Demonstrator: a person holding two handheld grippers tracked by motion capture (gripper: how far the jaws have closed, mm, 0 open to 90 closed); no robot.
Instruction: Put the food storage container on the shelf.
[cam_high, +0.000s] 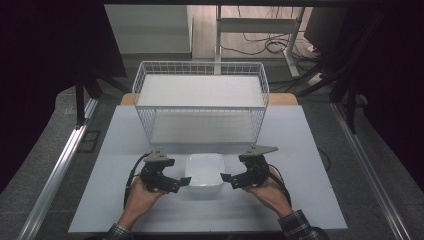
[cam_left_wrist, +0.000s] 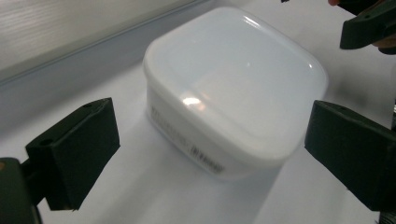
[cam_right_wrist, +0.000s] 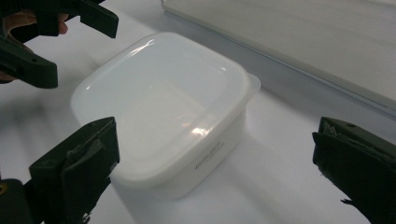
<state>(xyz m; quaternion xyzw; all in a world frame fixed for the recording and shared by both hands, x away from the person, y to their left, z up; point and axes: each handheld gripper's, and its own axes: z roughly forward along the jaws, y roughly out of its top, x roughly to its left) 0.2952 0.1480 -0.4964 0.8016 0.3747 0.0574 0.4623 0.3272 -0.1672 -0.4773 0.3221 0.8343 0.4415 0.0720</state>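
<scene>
A white lidded container (cam_high: 204, 175) is set on the table (cam_high: 300, 190), just in front of a wire basket (cam_high: 200, 100). It is flanked by the left hand-held gripper (cam_high: 181, 183) and the right hand-held gripper (cam_high: 229, 180), both held wide open and touching nothing. The approach step seems in hand; next, the box's sides must be clamped evenly.

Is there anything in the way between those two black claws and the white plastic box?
Nothing visible. The lidded white box sits on bare table, with the left gripper and right gripper open at either side, just clear of its walls.
</scene>
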